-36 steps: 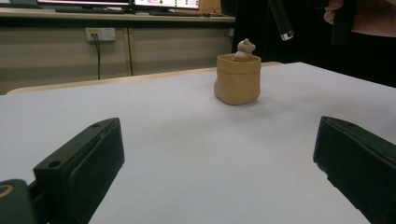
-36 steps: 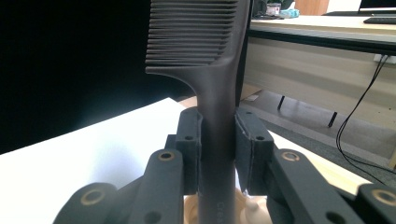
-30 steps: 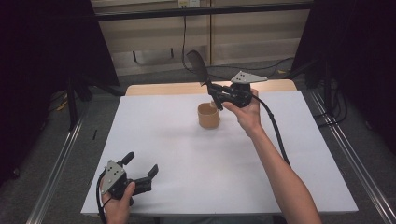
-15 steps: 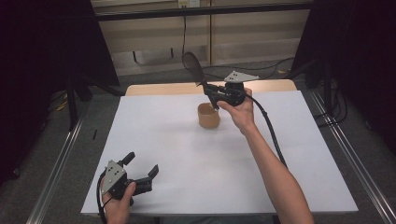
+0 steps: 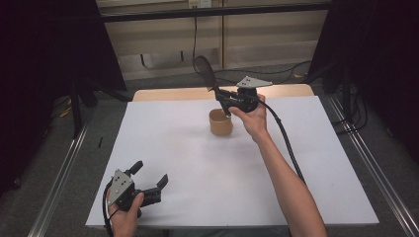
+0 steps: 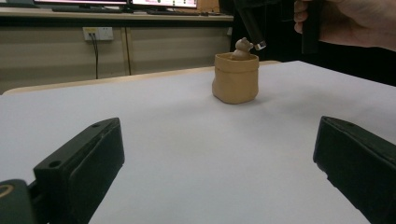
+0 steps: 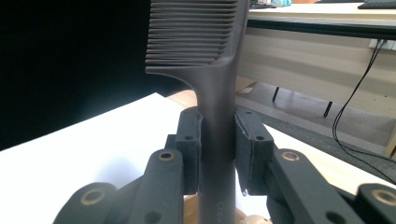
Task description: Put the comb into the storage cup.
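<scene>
My right gripper (image 5: 226, 98) is shut on the handle of a dark comb (image 5: 203, 70), held just above a tan cup (image 5: 221, 123) at the table's far middle. The comb's toothed head points up and away toward the back left. In the right gripper view the handle (image 7: 217, 140) is clamped between both pads, with the teeth (image 7: 191, 32) above. In the left gripper view the cup (image 6: 236, 79) holds a small tan figure (image 6: 242, 46), and the comb's lower end (image 6: 254, 35) hangs right above it. My left gripper (image 5: 150, 173) rests open near the front left edge, nothing between its fingers (image 6: 79, 163).
The white table top (image 5: 173, 143) lies on a wooden table whose far edge (image 5: 168, 94) shows behind it. Metal rails (image 5: 64, 168) run along both sides. Cables lie on the floor beyond, and the right gripper's cable (image 5: 284, 138) trails along the forearm.
The right gripper has shifted a little to the left over the cup, and the comb's head has swung slightly left with it. The left gripper has stayed put.
</scene>
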Motion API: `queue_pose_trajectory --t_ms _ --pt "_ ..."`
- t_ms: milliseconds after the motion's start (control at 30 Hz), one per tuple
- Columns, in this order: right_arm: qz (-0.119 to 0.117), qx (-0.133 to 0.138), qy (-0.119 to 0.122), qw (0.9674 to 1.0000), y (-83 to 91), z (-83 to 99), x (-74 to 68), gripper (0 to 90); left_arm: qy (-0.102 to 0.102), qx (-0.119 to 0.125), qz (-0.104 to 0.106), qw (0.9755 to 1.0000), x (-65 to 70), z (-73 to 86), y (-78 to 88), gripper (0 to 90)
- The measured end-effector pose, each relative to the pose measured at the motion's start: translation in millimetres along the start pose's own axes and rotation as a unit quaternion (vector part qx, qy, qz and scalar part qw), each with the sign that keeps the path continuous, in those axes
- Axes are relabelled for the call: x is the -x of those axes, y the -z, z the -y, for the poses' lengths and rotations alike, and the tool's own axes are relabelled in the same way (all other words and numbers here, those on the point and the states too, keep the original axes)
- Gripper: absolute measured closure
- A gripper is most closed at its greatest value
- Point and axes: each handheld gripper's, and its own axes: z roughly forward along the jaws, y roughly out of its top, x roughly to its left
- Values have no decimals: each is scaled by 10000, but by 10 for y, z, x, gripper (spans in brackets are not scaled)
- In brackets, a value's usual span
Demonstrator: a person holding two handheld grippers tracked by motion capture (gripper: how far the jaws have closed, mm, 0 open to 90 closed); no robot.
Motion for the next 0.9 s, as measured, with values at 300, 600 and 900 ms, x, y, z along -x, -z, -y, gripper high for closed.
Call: queue_pose_trajectory --t_ms 300,600,900 --pt "19 -96 23 9999 -64 59 10 728 -10 -11 8 10000 3 0 -1 19" --pt "-24 -157 2 9999 -166 126 9 728 -12 -12 16 10000 1 -1 -2 20" --pt "-91 -204 51 9997 -267 191 -21 728 1 -20 23 10000 0 2 -3 19"
